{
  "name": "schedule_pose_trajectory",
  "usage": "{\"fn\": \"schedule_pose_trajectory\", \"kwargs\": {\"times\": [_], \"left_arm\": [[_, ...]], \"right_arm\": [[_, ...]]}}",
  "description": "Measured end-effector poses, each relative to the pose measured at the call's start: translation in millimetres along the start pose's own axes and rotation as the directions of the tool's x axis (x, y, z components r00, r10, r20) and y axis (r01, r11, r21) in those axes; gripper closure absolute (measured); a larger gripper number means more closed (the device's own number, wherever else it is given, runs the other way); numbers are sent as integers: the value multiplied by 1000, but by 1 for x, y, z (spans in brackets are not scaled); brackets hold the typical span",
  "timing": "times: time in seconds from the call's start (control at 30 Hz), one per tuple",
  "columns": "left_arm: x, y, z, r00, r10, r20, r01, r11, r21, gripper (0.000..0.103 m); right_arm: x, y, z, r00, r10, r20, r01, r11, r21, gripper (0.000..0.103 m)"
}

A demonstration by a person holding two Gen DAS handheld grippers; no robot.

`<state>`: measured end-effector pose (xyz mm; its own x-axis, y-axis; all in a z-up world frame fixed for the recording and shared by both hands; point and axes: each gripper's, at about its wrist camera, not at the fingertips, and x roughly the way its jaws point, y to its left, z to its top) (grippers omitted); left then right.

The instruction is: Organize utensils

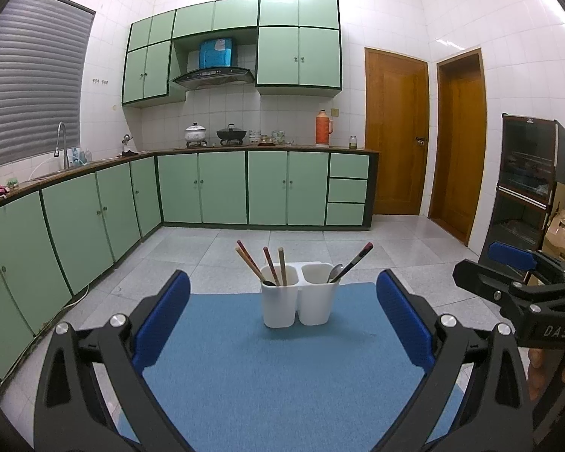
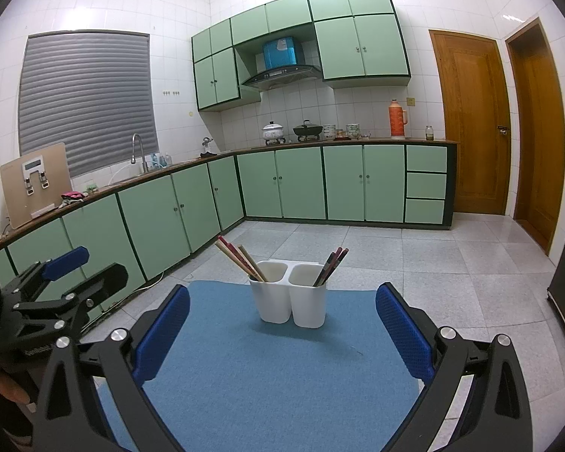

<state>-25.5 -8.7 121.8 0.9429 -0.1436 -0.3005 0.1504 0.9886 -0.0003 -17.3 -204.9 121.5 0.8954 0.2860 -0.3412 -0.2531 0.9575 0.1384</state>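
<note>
A white two-compartment utensil holder (image 1: 299, 303) (image 2: 288, 303) stands at the far end of a blue mat (image 1: 267, 369) (image 2: 267, 369). Its left compartment holds several wooden and red chopsticks (image 1: 265, 263) (image 2: 241, 260) and a dark spoon (image 1: 269, 283). Its right compartment holds a metal spoon (image 1: 335, 272) and dark red-tipped chopsticks (image 1: 356, 260) (image 2: 329, 265). My left gripper (image 1: 282, 316) is open and empty, well short of the holder. My right gripper (image 2: 282, 324) is open and empty too. Each gripper shows at the edge of the other's view: the right one (image 1: 516, 275), the left one (image 2: 75, 275).
The mat lies on a small table above a tiled floor (image 1: 358, 248). Green kitchen cabinets (image 1: 222, 188) run along the left and back walls. Two wooden doors (image 1: 395, 132) are at the right, with a dark cabinet (image 1: 527, 188) and a cardboard box (image 1: 563, 233) beside them.
</note>
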Motion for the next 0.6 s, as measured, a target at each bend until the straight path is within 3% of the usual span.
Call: {"fn": "schedule_pose_trajectory", "kwargs": {"times": [0.6], "left_arm": [[0, 2, -3, 1000, 1, -1, -1, 1000, -3, 7]], "right_arm": [[1, 2, -1, 1000, -1, -2, 1, 1000, 1, 6]]}}
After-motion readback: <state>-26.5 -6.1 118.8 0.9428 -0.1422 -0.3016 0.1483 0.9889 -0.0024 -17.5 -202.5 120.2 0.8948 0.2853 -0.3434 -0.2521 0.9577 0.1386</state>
